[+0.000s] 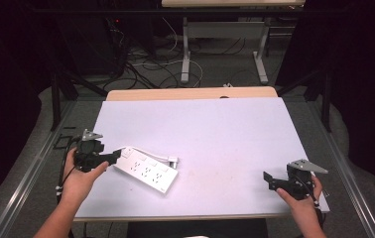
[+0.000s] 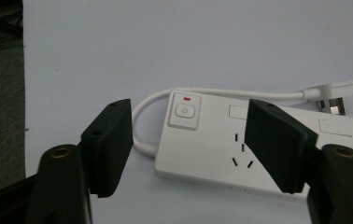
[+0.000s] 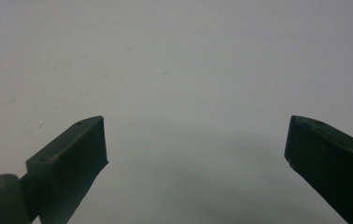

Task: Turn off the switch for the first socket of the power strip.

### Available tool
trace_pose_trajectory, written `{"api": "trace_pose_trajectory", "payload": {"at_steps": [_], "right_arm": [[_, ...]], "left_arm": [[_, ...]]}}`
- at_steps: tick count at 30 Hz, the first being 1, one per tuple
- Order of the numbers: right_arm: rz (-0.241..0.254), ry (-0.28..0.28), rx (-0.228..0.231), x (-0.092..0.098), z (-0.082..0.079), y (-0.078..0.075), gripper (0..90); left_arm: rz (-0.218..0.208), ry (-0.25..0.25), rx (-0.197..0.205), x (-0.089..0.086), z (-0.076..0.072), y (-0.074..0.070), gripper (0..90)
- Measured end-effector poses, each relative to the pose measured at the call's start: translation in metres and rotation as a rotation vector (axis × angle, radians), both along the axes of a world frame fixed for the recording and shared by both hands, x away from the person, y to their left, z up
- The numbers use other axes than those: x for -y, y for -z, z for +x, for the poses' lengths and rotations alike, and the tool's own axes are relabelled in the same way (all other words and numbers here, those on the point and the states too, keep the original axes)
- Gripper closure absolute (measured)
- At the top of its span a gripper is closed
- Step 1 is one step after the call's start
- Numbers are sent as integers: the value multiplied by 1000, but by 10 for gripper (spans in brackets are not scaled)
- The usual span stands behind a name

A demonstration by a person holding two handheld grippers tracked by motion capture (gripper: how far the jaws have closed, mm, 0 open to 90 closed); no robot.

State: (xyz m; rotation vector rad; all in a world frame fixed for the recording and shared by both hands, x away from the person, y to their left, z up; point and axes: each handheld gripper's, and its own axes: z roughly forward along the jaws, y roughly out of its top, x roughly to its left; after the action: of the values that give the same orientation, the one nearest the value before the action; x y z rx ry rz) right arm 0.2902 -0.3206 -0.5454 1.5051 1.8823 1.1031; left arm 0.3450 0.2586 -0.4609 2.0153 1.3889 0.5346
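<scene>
From the high view, a flat pale lavender board covers the desk (image 1: 215, 134), whose wooden far edge shows beyond it. A white rectangular plastic power strip (image 1: 146, 169) lies slantwise near the desk's near-left corner, its short white cord (image 1: 148, 153) looped along its far side to a plug (image 1: 173, 160). The left tool (image 1: 111, 157), held in a hand (image 1: 79, 181), sits at the strip's left end. The right tool (image 1: 270, 179) hovers near the near-right corner, over bare board.

In the left gripper view, the left tool's matte black blocky jaws stand wide apart, straddling the strip's switch end and gripping nothing; a rounded power button (image 2: 184, 111) with a small red mark sits between them.

In the right gripper view, the right tool's jaws gape wide over the smooth, faintly scuffed surface, empty.
</scene>
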Motion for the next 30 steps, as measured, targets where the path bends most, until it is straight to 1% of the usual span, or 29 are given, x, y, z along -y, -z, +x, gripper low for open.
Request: {"api": "trace_pose_trajectory", "payload": {"at_steps": [2, 5, 6, 7, 8, 9, 10, 12, 13, 14, 15, 16, 18, 19, 21, 22, 23, 24, 25, 27, 30], "right_arm": [[0, -1, 0, 0, 0, 0, 53], [-2, -1, 0, 0, 0, 0, 55], [-1, -1, -1, 0, 0, 0, 55], [-1, -2, -2, 0, 0, 0, 55], [-1, -2, -3, 0, 0, 0, 57], [-1, -3, -2, 0, 0, 0, 57], [-1, -2, -2, 0, 0, 0, 57], [0, -3, -3, 0, 0, 1, 58], [0, -3, -3, 0, 0, 1, 58], [1, -4, -3, 0, 0, 1, 59], [1, -4, -3, 0, 0, 1, 59], [1, -4, -3, 0, 0, 1, 59], [1, -7, -3, 0, 0, 1, 60], [3, -6, -3, 0, 0, 0, 60], [3, -5, -3, 0, 0, 0, 60], [3, -6, -4, 0, 0, 1, 60], [3, -6, -4, 0, 0, 1, 60], [4, -6, -6, 0, 0, 1, 60], [5, -6, -6, 0, 1, 1, 60], [6, -6, -7, 0, 1, 1, 60], [6, -6, -7, 0, 1, 1, 60]], "left_arm": [[16, 9, -13, 2, 2, 1, 353], [22, 3, -33, 6, 4, 3, 353], [26, 3, -54, 7, 5, 3, 356], [25, -2, -49, 8, 6, 4, 360], [33, 1, -59, 9, 7, 4, 369], [27, -6, -65, 10, 8, 5, 378], [37, -2, -77, 11, 9, 5, 382], [35, -6, -73, 13, 10, 7, 401], [31, -5, -83, 14, 11, 7, 406], [35, -8, -79, 15, 12, 8, 416], [40, -4, -87, 15, 13, 7, 429], [27, -8, -90, 16, 15, 8, 439], [16, -7, -106, 18, 17, 9, 460], [29, -2, -116, 18, 18, 9, 477], [33, -4, -119, 20, 21, 10, 502], [23, 1, -133, 21, 22, 10, 524], [43, 9, -138, 21, 23, 10, 541], [35, 2, -140, 23, 24, 11, 550], [37, 4, -144, 23, 25, 11, 566], [55, 15, -161, 24, 27, 11, 594], [62, 11, -169, 26, 30, 14, 632]]}}
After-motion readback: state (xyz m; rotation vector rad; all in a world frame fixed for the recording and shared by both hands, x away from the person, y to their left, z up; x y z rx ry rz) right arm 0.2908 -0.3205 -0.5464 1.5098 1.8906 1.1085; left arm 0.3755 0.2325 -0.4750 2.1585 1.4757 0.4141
